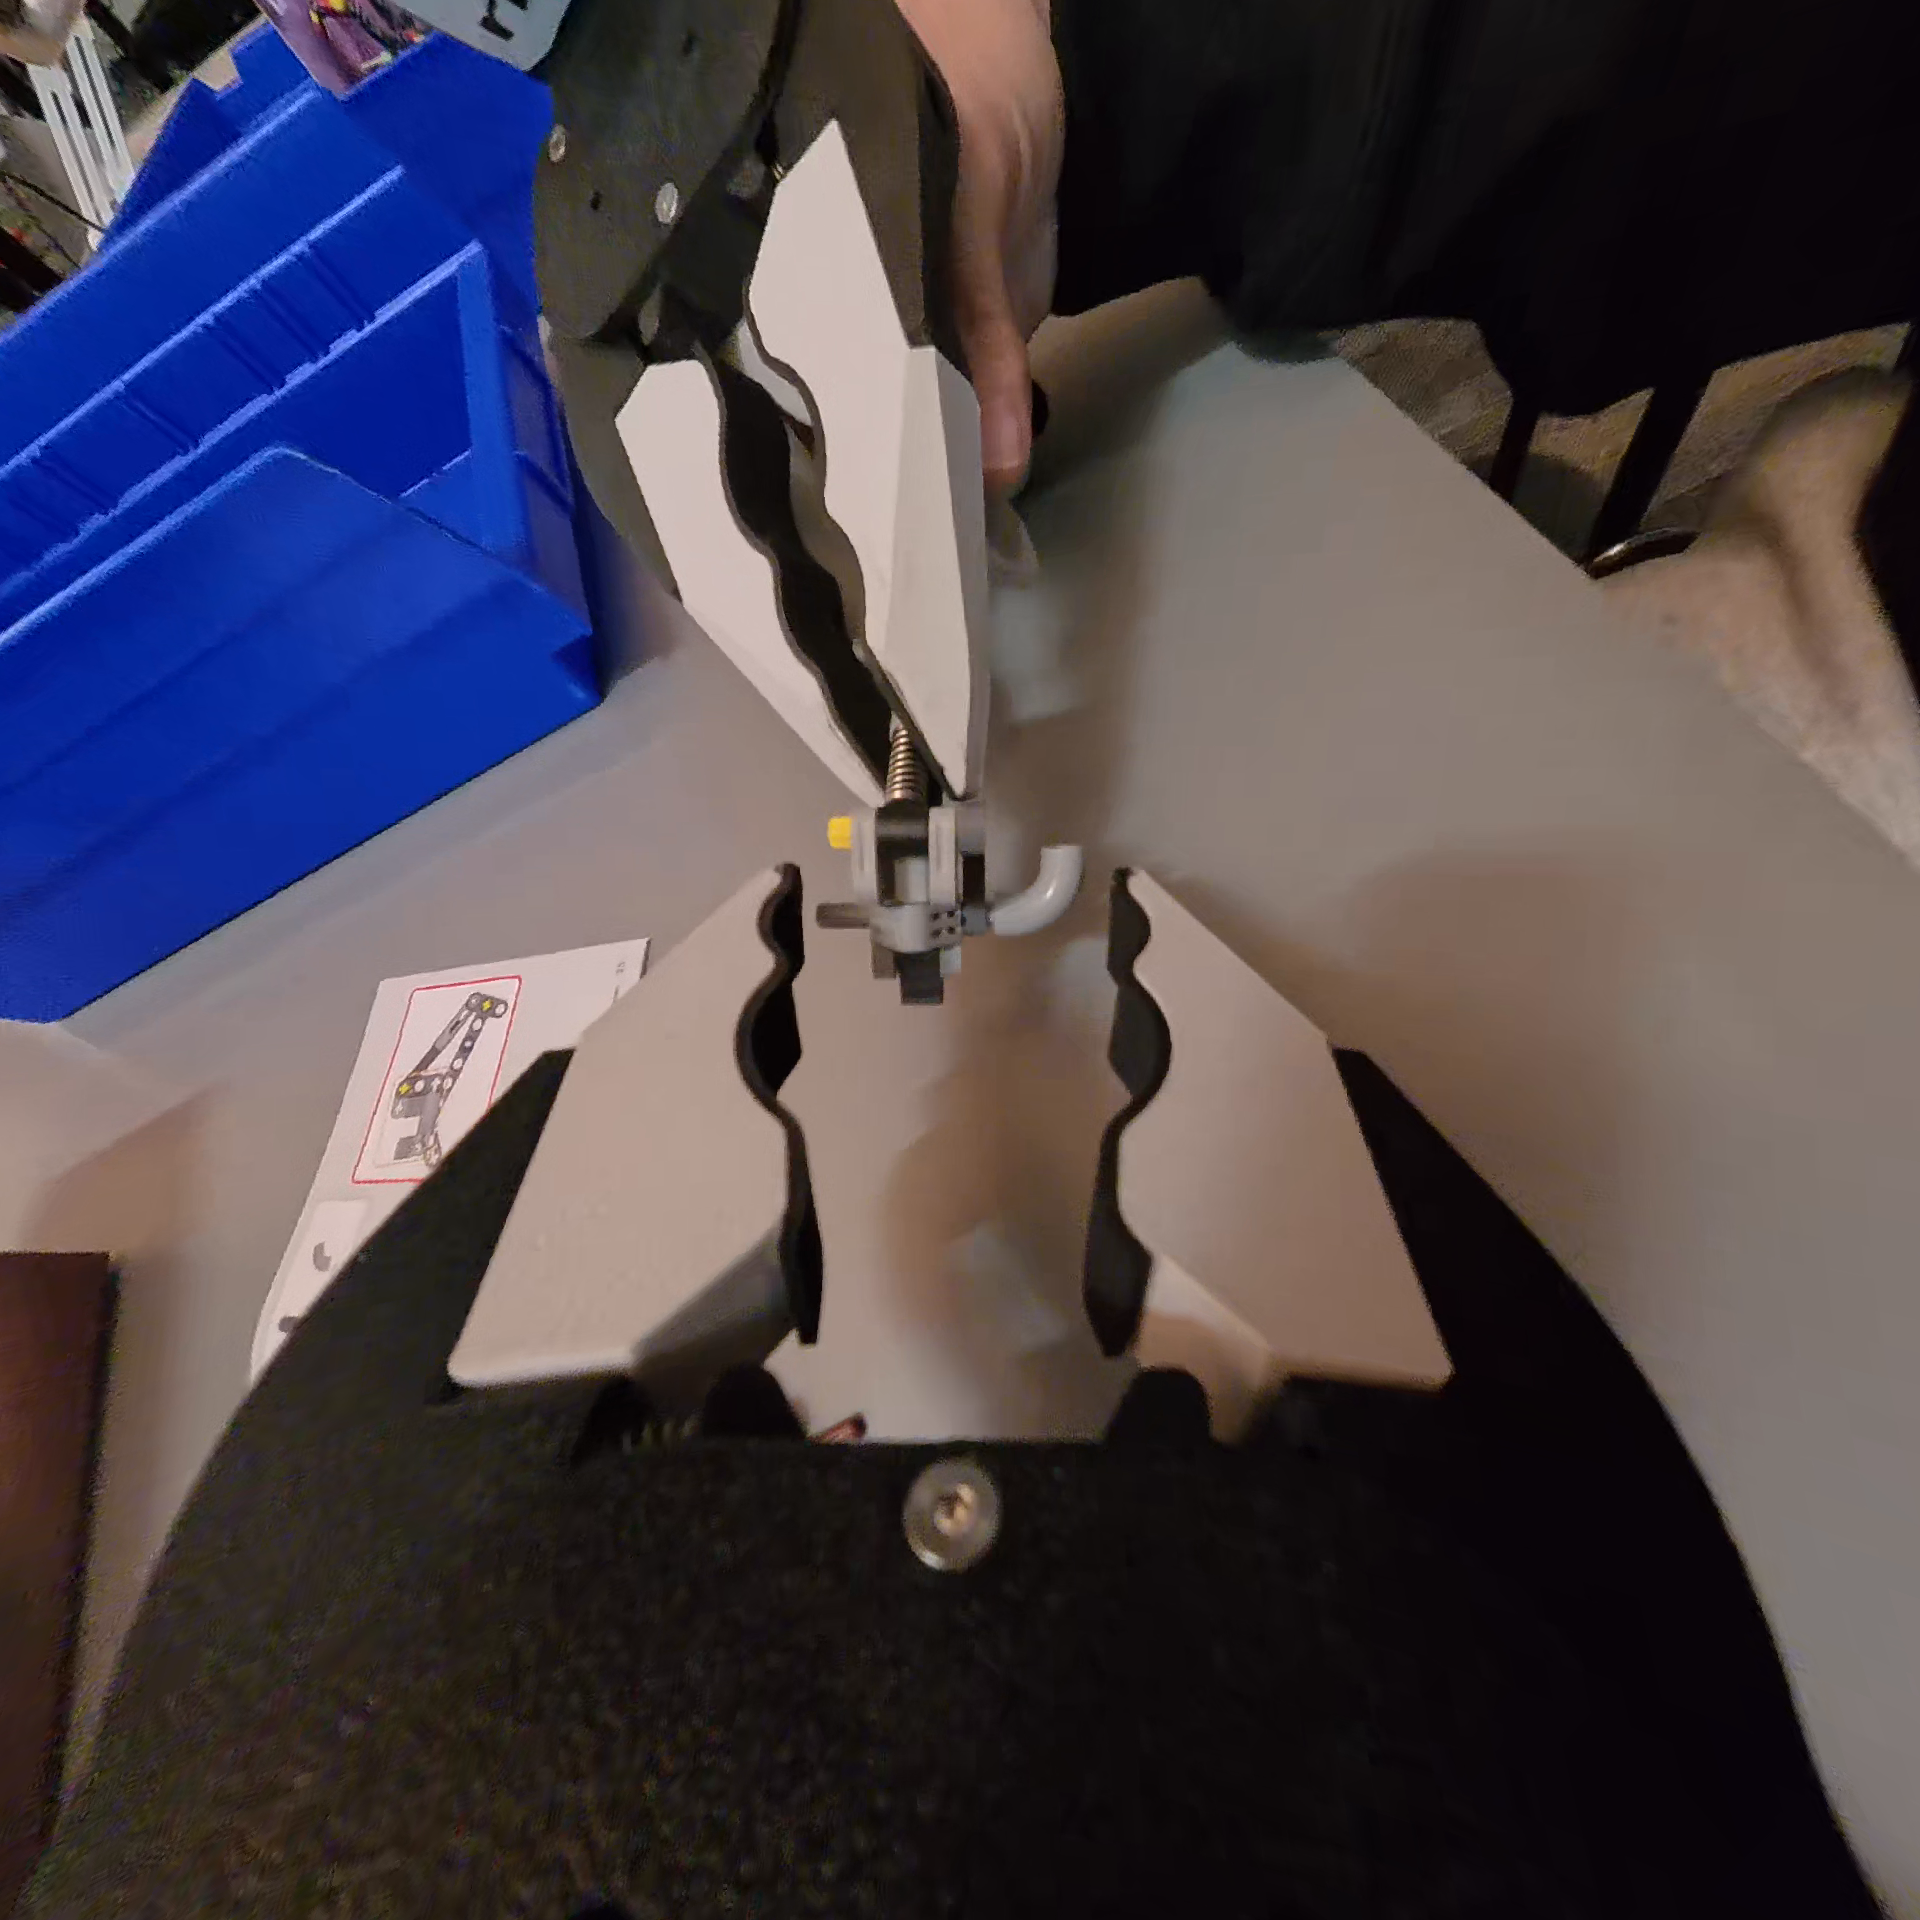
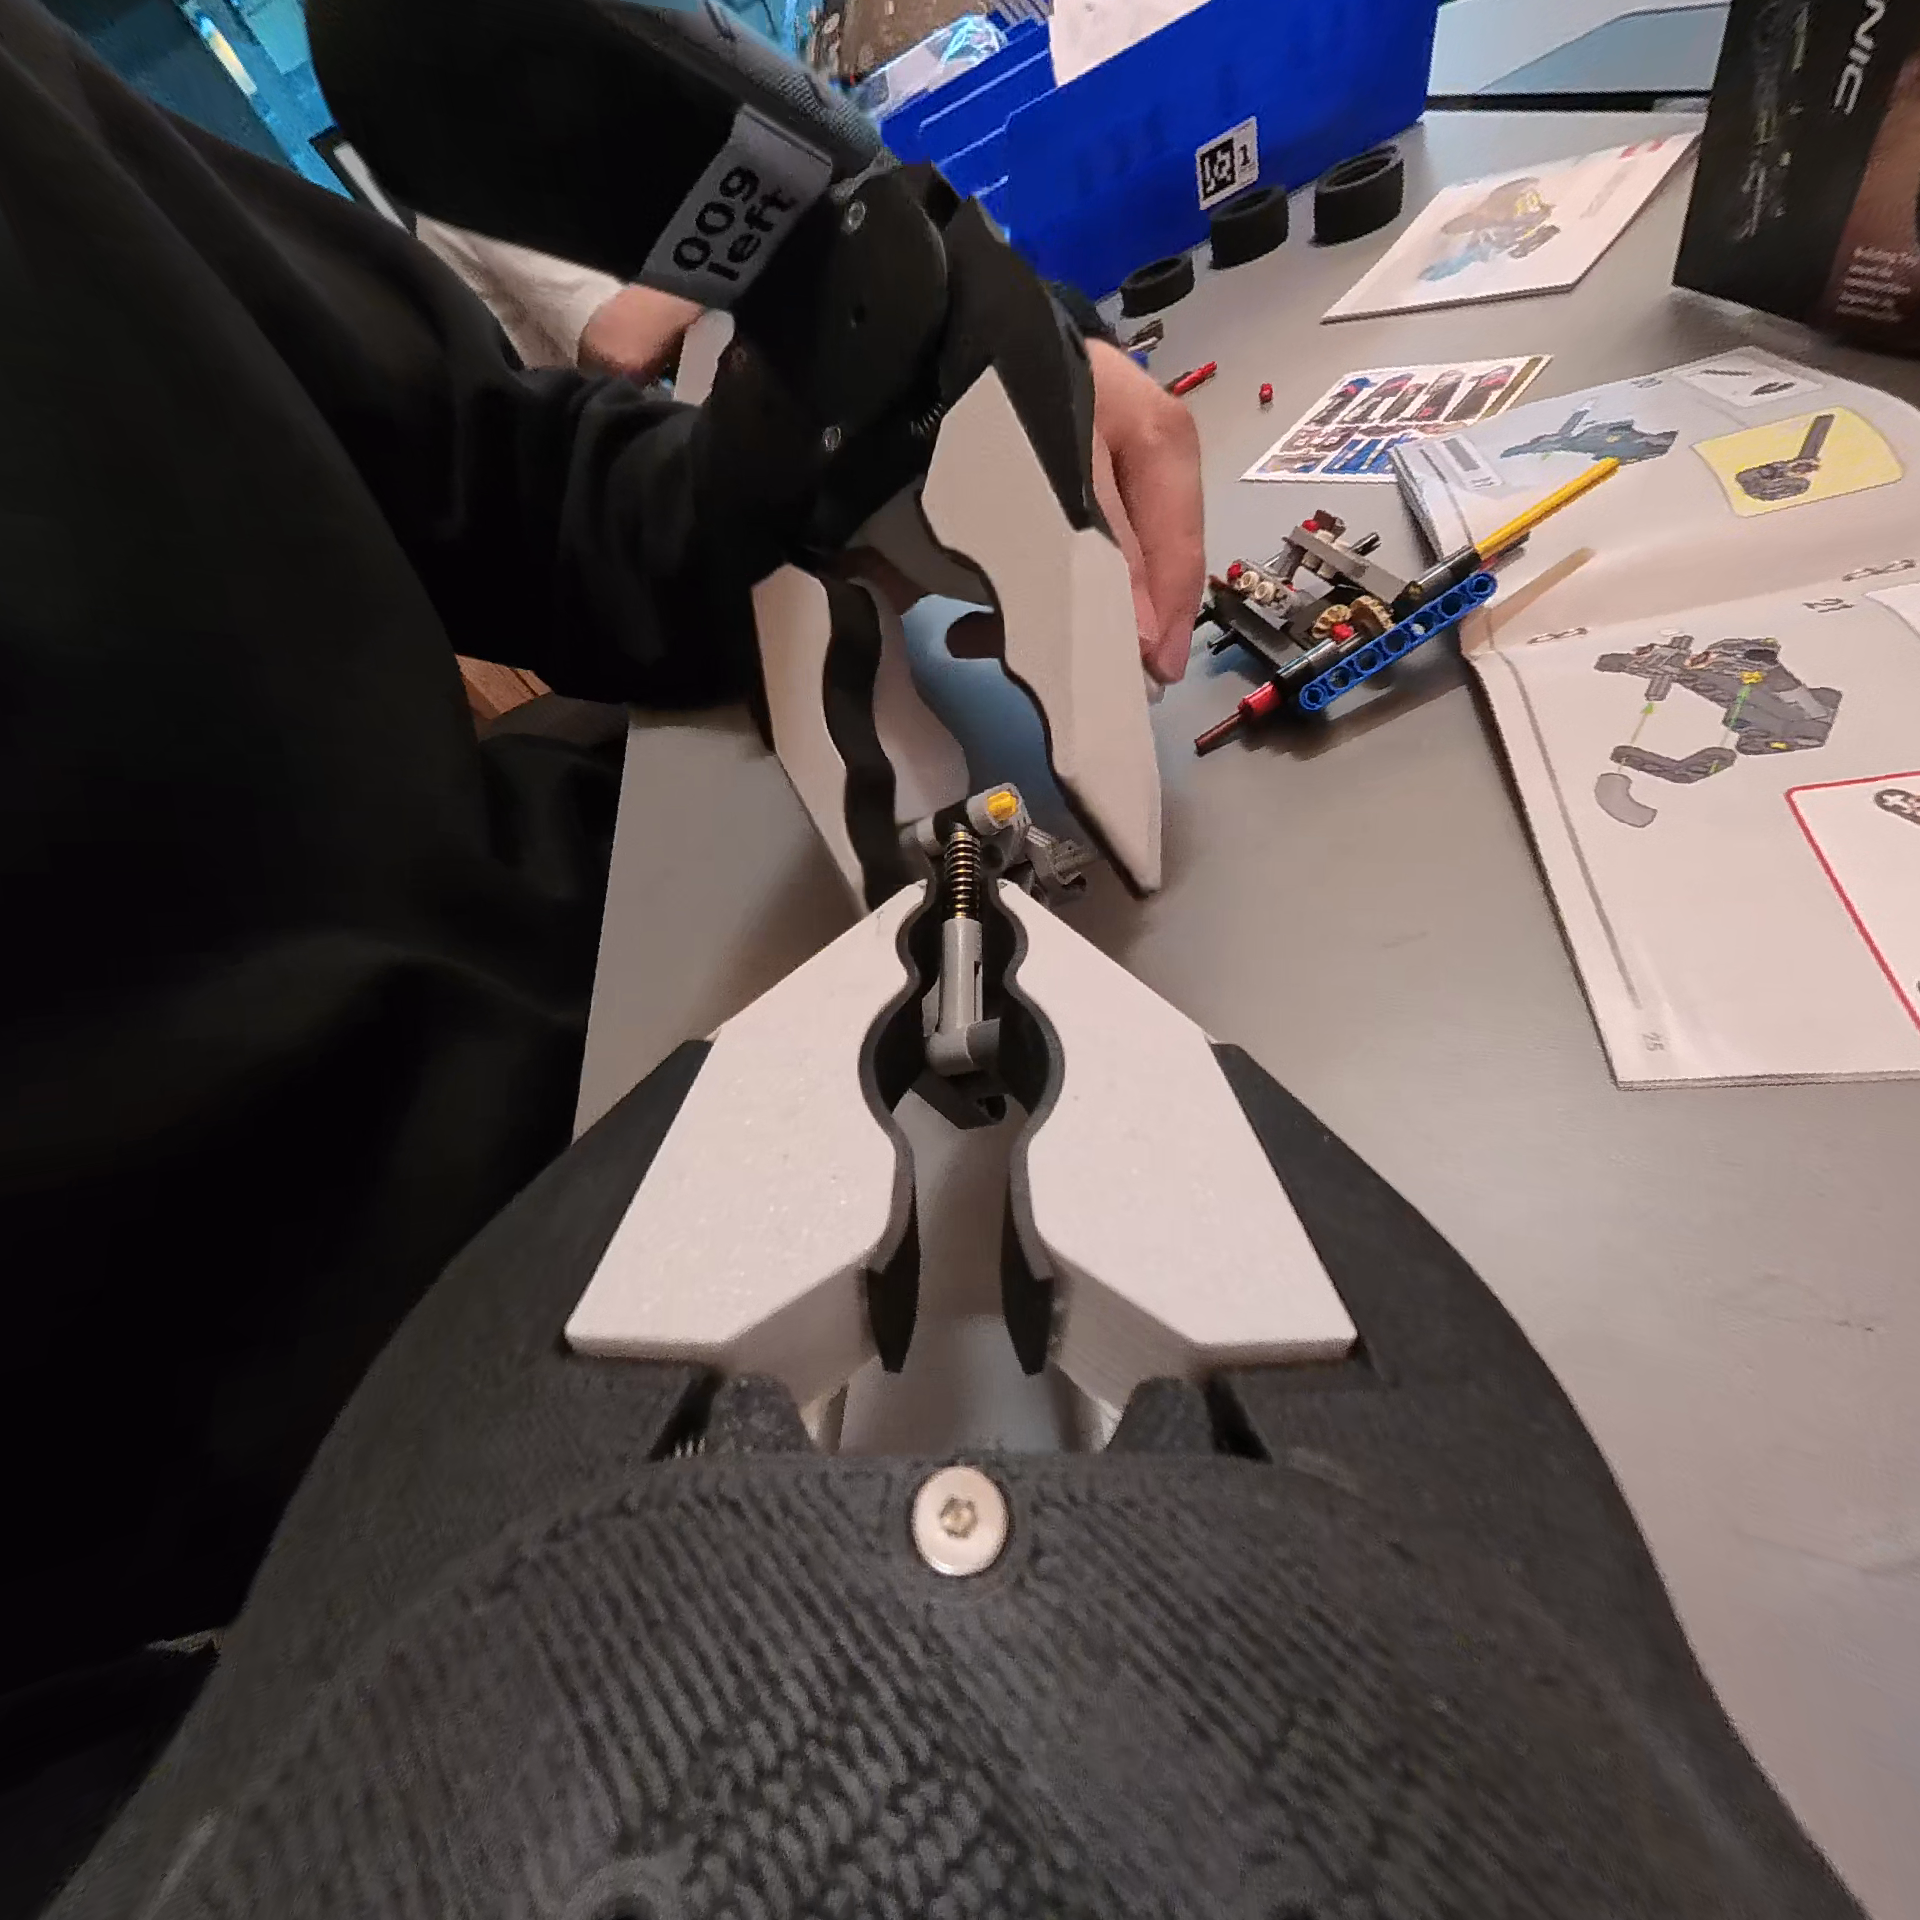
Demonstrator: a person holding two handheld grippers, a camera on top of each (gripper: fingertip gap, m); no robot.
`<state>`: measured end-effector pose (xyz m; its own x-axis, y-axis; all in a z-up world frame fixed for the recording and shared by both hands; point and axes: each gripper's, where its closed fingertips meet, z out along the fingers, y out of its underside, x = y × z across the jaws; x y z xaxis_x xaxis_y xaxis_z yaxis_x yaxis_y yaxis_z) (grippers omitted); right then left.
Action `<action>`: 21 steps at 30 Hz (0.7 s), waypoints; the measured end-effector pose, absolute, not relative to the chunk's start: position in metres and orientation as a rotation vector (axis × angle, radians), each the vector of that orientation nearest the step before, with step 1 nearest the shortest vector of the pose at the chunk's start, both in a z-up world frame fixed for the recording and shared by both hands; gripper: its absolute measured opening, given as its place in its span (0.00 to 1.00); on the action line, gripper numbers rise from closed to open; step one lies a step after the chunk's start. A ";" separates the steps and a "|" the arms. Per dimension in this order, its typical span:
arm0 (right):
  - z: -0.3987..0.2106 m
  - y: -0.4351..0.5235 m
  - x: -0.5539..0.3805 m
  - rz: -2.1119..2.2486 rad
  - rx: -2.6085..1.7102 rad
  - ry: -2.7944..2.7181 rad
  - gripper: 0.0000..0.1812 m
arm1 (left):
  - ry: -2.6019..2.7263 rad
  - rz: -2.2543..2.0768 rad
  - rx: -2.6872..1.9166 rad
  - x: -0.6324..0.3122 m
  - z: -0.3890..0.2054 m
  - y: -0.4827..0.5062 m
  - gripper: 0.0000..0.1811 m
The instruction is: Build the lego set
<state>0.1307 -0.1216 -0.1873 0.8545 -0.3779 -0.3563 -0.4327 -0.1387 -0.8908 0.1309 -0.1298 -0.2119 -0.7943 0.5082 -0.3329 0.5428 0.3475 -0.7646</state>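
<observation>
The shock absorber (image 2: 961, 940) lies lengthwise between the right claw's (image 2: 961, 894) fingers, its spring end pointing forward past the tips, its grey socket end back in the jaw hollow. It is a grey tube with a dark coil spring, and at its front it joins a small grey-and-black block (image 1: 914, 894) with a yellow pin (image 1: 840, 830) on one side and a curved grey pipe (image 1: 1044, 894) on the other. The right claw is closed tight on the shock absorber, holding the whole piece above the table (image 2: 1351, 1039).

The left claw (image 1: 961, 904) stands wide open, empty, its tips on either side of the block without touching it.

Beyond and to the right of the right claw lies a half-built chassis (image 2: 1351, 623) with a blue beam, and the open manual (image 2: 1714, 779) beside it. Blue bins (image 1: 260, 520) stand left of the left claw.
</observation>
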 end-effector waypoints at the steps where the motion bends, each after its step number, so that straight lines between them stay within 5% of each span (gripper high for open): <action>1: -0.186 -0.121 0.130 0.055 -1.745 0.619 0.03 | 2.536 -1.448 0.999 0.132 -0.214 -0.130 0.28; 21: -0.184 -0.123 0.133 0.051 -1.723 0.631 0.02 | 2.615 -1.500 0.958 0.131 -0.213 -0.130 0.26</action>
